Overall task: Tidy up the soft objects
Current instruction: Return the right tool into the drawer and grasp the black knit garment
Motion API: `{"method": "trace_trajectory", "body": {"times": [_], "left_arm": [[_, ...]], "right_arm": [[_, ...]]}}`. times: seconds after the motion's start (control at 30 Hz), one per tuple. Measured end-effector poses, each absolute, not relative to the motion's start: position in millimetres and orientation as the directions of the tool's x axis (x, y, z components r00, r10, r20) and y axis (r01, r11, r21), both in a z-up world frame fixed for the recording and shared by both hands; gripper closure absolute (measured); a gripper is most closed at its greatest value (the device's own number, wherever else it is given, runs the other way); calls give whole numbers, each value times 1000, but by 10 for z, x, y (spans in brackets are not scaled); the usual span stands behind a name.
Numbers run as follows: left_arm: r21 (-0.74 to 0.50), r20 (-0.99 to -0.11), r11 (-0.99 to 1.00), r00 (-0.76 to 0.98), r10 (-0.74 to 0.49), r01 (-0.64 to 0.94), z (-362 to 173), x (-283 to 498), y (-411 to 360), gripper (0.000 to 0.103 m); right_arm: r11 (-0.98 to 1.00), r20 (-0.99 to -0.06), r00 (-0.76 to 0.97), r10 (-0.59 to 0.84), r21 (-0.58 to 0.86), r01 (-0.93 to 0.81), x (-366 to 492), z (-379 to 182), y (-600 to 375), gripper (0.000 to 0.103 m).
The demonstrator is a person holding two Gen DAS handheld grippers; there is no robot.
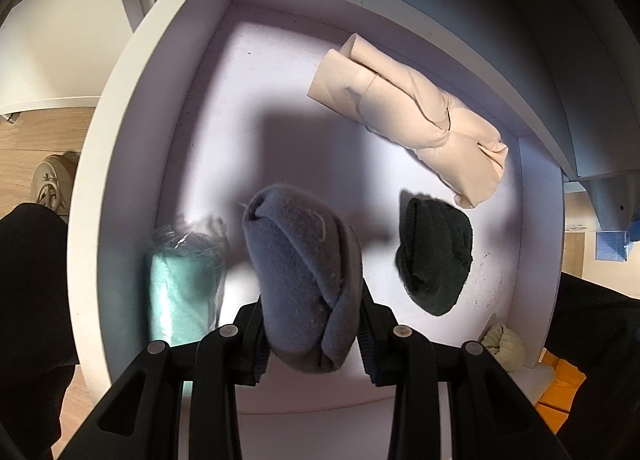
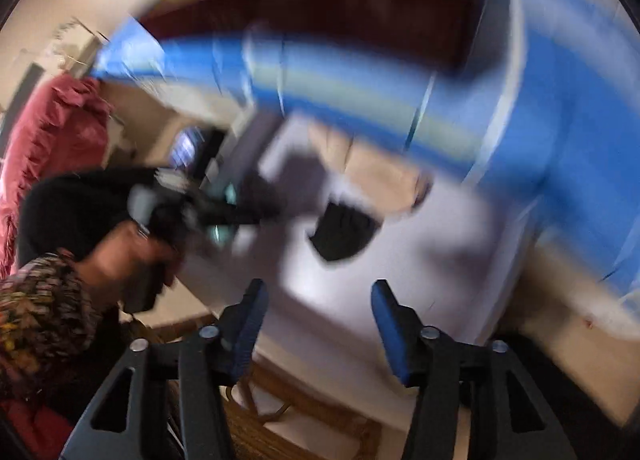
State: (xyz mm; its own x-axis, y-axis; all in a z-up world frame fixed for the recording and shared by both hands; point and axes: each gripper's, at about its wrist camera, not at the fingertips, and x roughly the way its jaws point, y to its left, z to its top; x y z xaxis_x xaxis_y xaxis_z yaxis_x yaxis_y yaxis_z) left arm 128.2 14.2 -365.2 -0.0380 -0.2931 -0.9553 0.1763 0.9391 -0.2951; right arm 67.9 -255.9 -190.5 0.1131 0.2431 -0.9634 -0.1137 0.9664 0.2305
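- The left gripper (image 1: pixel 310 324) points steeply down into a white drawer (image 1: pixel 120 132), its jaws pinching a rolled grey-blue sock bundle (image 1: pixel 300 276) from both sides.
- The grey-blue bundle hangs above the drawer floor, over its near-left part; its shadow falls on the white floor behind it.
- A long beige fabric roll (image 1: pixel 408 116) lies slanted along the drawer's far-right side, close to the back wall and reaching toward the right wall.
- A dark, nearly black bundle (image 1: pixel 434 252) rests on the floor near the right side, just below the low end of the beige roll; whether the two touch cannot be told.
- A mint-green item in clear wrap (image 1: pixel 184 284) sits against the drawer's left wall, near the front-left corner.
- A small pale-green knotted bundle (image 1: pixel 502 344) lies at the front-right corner.
- A shoe (image 1: pixel 52 184) stands on the wooden floor beyond the drawer's left wall.
- The right gripper (image 2: pixel 316 324) hovers above the same drawer with its blue-padded jaws spread and nothing between them.
- The right wrist view is heavily blurred; in it the dark bundle (image 2: pixel 340 236) and the beige roll (image 2: pixel 384 172) can still be made out on the drawer floor.
- At the left of that view a hand (image 2: pixel 120 264) in a patterned sleeve (image 2: pixel 40 312) grips the left gripper's handle.
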Motion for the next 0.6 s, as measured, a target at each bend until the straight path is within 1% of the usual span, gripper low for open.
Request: {"method": "trace_trajectory", "body": {"times": [0.1, 0.13, 0.2, 0.3, 0.37, 0.5, 0.6], "left_arm": [[-299, -954, 939, -36, -298, 167, -3616, 1259, 127, 68], [-302, -953, 939, -33, -301, 165, -3600, 1258, 132, 68], [-306, -952, 938, -24, -307, 161, -3560, 1255, 139, 68], [-308, -951, 939, -11, -310, 153, -3483, 1242, 187, 68], [-312, -949, 939, -6, -314, 146, -3426, 1219, 229, 68], [-319, -947, 939, 9, -322, 128, -3269, 1180, 292, 68], [-320, -944, 938, 39, -328, 129, -3097, 1181, 325, 68]], "right_arm": [[970, -970, 13, 244, 244, -10, 734, -2478, -2541, 45], [969, -970, 2, 245, 245, 19, 750, -2591, -2551, 44], [964, -970, -14, 242, 238, 121, 827, -2927, -2599, 39], [949, -972, 6, 236, 232, 213, 943, -3185, -2635, 30], [930, -966, 29, 256, 254, 266, 1025, -3279, -2674, 19], [901, -957, 63, 284, 289, 323, 1205, -3441, -2661, 17], [909, -963, 38, 266, 264, 322, 1316, -3581, -2585, 17]]}}
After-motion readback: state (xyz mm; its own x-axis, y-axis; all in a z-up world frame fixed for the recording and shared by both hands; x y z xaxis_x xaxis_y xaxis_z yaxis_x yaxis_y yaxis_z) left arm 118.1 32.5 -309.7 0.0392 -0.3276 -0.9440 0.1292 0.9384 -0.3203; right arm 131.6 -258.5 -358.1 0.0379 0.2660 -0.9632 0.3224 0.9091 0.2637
